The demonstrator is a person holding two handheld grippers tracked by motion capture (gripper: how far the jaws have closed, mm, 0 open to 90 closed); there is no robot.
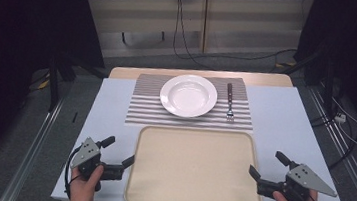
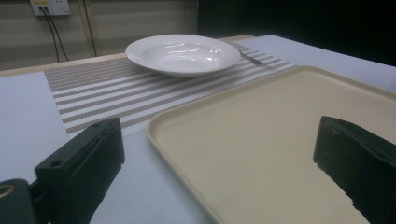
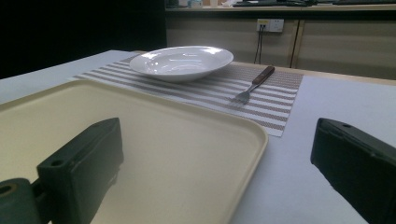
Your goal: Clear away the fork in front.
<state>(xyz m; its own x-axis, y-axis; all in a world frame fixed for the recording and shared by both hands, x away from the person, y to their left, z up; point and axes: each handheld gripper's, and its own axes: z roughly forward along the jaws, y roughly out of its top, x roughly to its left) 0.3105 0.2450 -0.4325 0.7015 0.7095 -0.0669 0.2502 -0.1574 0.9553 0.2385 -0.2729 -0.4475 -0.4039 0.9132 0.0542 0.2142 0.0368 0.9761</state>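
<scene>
our left tongs and right tongs both stand released, gripping nothing, one at each short side of the tray, whose rim lies between each pair of jaws. the tray sits flat on the worktop, bare. we judge it light, stiff plastic, a bit slippery, so we would pinch the raised rim midway on both sides together. beyond the tongs, a plate and fork rest on a striped mat.
</scene>
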